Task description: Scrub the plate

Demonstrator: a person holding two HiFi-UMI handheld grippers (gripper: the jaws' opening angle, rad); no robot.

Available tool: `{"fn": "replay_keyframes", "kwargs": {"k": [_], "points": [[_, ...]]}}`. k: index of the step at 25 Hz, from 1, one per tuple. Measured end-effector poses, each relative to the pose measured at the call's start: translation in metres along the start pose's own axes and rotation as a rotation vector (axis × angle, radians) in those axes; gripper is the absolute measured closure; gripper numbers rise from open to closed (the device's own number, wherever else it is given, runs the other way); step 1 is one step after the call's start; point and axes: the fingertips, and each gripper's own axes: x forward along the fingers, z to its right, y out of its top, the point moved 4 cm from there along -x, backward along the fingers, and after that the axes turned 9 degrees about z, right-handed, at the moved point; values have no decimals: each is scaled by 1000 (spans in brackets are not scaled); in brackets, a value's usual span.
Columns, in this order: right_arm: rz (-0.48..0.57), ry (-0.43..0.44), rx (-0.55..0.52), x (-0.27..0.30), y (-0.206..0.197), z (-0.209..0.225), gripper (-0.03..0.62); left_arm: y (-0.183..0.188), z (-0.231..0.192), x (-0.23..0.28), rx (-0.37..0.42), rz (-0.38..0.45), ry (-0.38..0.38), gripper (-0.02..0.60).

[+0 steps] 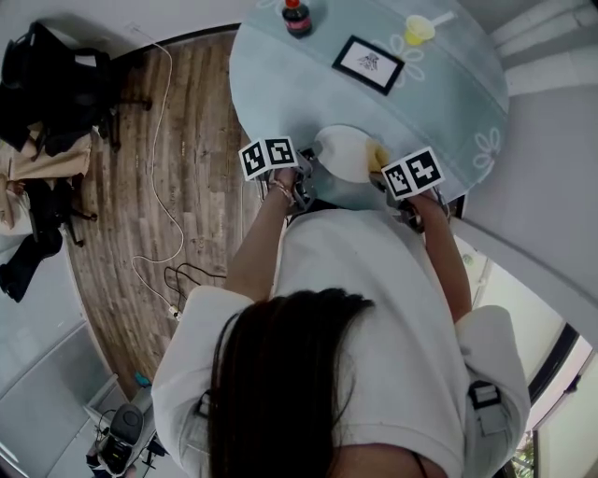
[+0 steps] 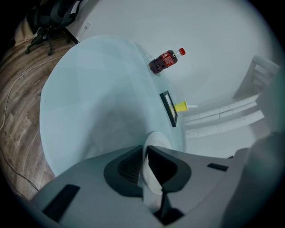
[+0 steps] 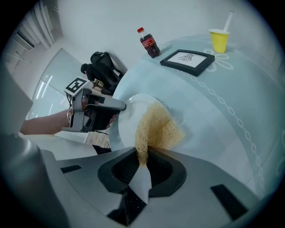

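White porcelain, the plate (image 1: pixel 344 152), is found at the middle of the head view, at the near edge of the pale blue round surface (image 1: pixel 308 84). Its left rim is clamped between the jaws of the left tool (image 2: pixel 145 151); in the left gripper view the plate is seen edge-on, running between both pads. Whether its underside rests on the surface cannot be told.

A tan mesh scrubber (image 3: pixel 158 127) is gripped by the right tool (image 3: pixel 142 156), with 1 end pinched between the jaws and the rest spread over the right part of the plate's face, at the centre of the right gripper view.

The scrubbing is judged to be under way, since the scrubber is laid on the plate, but how much has been covered cannot be read. No foam, water or dirt is visible on the plate. The left part of its face is bare and is judged to be left to cover.

Of the containers, 2 are seen at the top of the head view. A capped bottle (image 1: pixel 297 17) is filled with dark drink. A yellow cup (image 1: pixel 420 30), upper right, carries a white stick; its contents cannot be made out. A black-framed picture (image 1: pixel 368 63) is laid between them.
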Motion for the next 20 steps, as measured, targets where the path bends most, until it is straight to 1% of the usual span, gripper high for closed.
{"fn": "replay_keyframes", "kwargs": {"k": [3,6,11,16,20], "points": [[1,-27,-21,4,9,1,533,0,0,0,4,3,1,543],[18,-38,-28,6,14,1,533,1,1,0,35,3,3,543],[121,-4,6,-6,26,-2,534,-1,1,1,65,5,2,543],[182,-13,-17,-21,41,-8,534,0,0,-2,39,24,-23,543],[220,-58,-59,-31,45,-6,534,-1,2,-6,35,41,-22,543]]}}
